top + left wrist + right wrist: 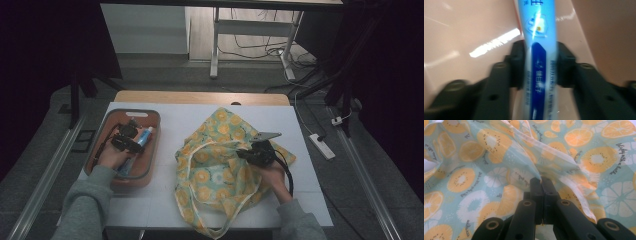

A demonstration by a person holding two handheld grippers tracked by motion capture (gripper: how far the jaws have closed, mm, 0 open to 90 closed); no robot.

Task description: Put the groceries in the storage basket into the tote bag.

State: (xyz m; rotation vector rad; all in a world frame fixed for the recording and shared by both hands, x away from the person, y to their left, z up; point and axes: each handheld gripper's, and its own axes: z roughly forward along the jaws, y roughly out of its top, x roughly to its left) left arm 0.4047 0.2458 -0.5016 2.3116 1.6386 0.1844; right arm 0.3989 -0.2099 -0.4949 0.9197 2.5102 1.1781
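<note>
A blue and white toothpaste tube lies in the salmon tray at the table's left. My left gripper is shut on the tube; in the left gripper view both jaws press its sides and the tray floor shows behind. A light green cloth bag printed with orange slices sprawls over the table's middle. My right gripper is shut on the bag's rim; in the right gripper view the jaws meet on a fold of the bag fabric, lifted a little.
The white table top runs to a wooden strip at the back. The bag's long cream handle hangs over the front edge. A white power strip and cables lie on the floor at the right, and a desk frame stands beyond.
</note>
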